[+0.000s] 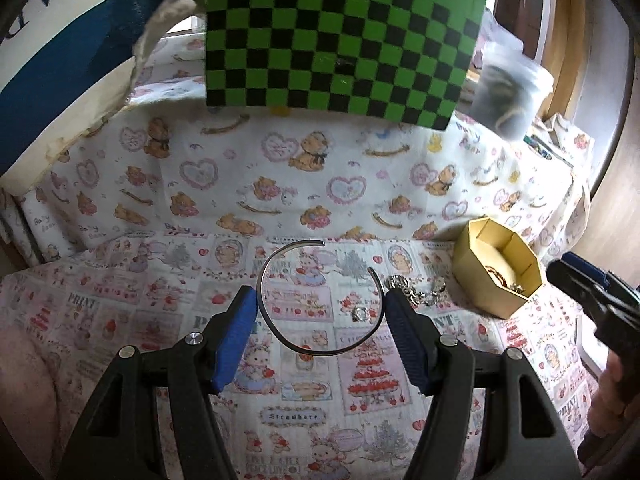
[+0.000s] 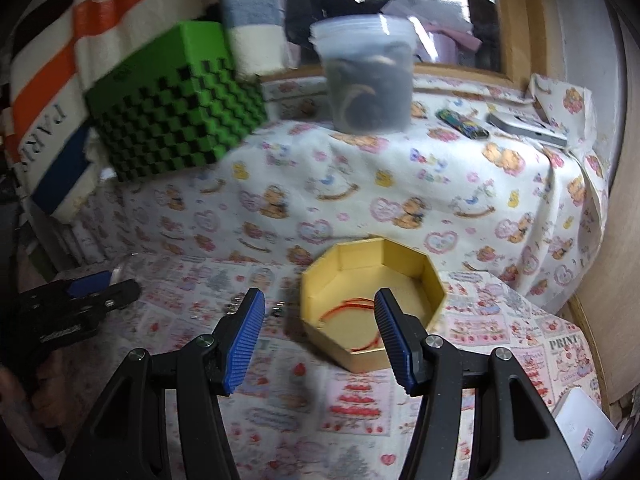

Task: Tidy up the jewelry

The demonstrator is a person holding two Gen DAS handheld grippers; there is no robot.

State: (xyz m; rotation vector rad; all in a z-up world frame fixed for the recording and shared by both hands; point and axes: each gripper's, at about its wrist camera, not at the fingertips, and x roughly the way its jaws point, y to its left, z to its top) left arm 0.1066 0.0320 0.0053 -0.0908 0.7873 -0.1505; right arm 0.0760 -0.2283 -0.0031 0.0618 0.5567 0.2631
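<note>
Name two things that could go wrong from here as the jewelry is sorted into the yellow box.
1. The thin open bangle lies flat between the open left gripper; closing on so thin a wire could flick it away or bend it.
2. A small ring sits inside the bangle's loop and a silver chain beside it; a grab could knock them.
3. The octagonal yellow box looks light; the right gripper could push it.

— Any lettering you can read?
— The patchwork cloth (image 1: 152,300) carries "PRINT" and "Strawbare"; the teddy-bear sheet (image 1: 280,168) says "Baby Bear".
— And the striped bag (image 2: 48,120)?
— "PARIS", though part of it is cut off.
</note>
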